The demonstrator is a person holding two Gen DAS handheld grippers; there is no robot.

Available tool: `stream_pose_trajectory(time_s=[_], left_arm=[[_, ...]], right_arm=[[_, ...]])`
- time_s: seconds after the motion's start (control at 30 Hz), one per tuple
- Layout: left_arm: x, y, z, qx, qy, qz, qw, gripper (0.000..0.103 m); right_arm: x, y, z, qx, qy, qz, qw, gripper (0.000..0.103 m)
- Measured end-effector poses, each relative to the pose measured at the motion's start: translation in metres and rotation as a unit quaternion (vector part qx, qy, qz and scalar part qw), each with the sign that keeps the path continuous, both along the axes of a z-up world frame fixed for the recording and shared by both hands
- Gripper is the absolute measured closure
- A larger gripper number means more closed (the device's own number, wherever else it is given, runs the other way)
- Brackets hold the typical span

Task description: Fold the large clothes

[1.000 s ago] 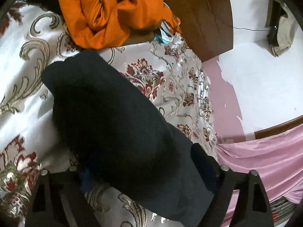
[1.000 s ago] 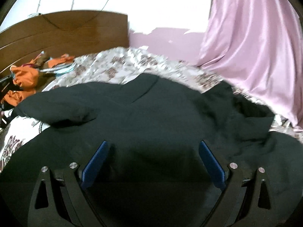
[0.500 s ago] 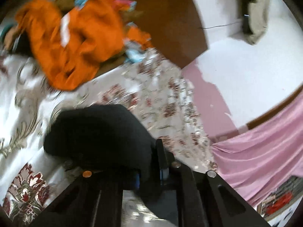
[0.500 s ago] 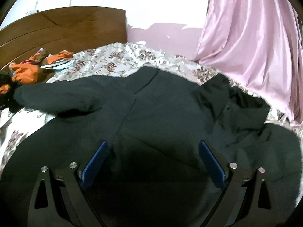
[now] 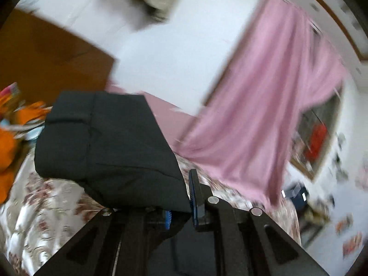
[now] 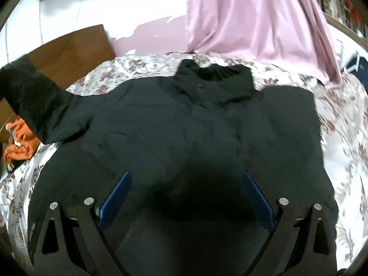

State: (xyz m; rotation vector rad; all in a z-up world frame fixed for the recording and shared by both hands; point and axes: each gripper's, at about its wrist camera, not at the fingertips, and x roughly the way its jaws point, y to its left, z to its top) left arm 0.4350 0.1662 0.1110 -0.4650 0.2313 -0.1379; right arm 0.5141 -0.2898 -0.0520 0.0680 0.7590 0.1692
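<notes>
Right wrist view: a black jacket (image 6: 184,124) lies spread across the floral bedspread (image 6: 340,138), filling the centre and lower part of the frame, its collar toward the upper centre near the pink curtain (image 6: 257,18). The right gripper (image 6: 186,195) hangs above the jacket's lower portion with its jaws spread wide apart and nothing between them. At the left edge of the frame one sleeve (image 6: 30,96) rises off the bed, in front of the wooden headboard (image 6: 76,46). An orange garment (image 6: 20,145) lies bunched at the left edge, below the raised sleeve.

Left wrist view: the left gripper (image 5: 181,204) has its jaws clenched on the sleeve (image 5: 108,149), whose cuff end stands up across the centre left of the frame, clear of the bedspread (image 5: 41,207). The orange garment (image 5: 11,142) appears at the left edge, the headboard (image 5: 46,57) in the upper left, and the curtain (image 5: 264,105) at the right. This view is motion-blurred.
</notes>
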Motion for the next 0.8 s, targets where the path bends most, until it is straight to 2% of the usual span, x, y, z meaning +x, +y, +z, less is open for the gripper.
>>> stream_pose_trajectory(time_s=[0.13, 0.2, 0.33, 0.5, 0.6, 0.67, 0.8], left_arm=[[0.014, -0.062, 0.001, 0.048, 0.013, -0.077, 0.9958, 0.092], [0.021, -0.096, -0.009, 0.07, 0.027, -0.116, 0.9904, 0.092], [0.032, -0.136, -0.037, 0.091, 0.055, -0.169, 0.9799, 0.092], [0.047, -0.182, -0.092, 0.121, 0.123, -0.229, 0.958, 0.092], [0.052, -0.193, -0.121, 0.116, 0.172, -0.257, 0.944, 0.092], [0.052, -0.195, -0.137, 0.112, 0.193, -0.266, 0.9377, 0.092], [0.051, -0.209, -0.17, 0.12, 0.243, -0.29, 0.9178, 0.089]], right_arm=[[-0.001, -0.023, -0.01, 0.004, 0.007, -0.021, 1.0, 0.009], [-0.002, -0.035, -0.017, 0.011, 0.015, -0.032, 0.999, 0.009], [-0.009, -0.05, -0.029, 0.022, 0.02, -0.041, 0.999, 0.009], [-0.01, -0.066, -0.048, 0.051, 0.034, -0.051, 0.997, 0.009], [-0.01, -0.072, -0.055, 0.067, 0.033, -0.057, 0.996, 0.009], [-0.01, -0.072, -0.058, 0.069, 0.033, -0.056, 0.995, 0.009], [-0.01, -0.07, -0.062, 0.074, 0.027, -0.046, 0.996, 0.009]])
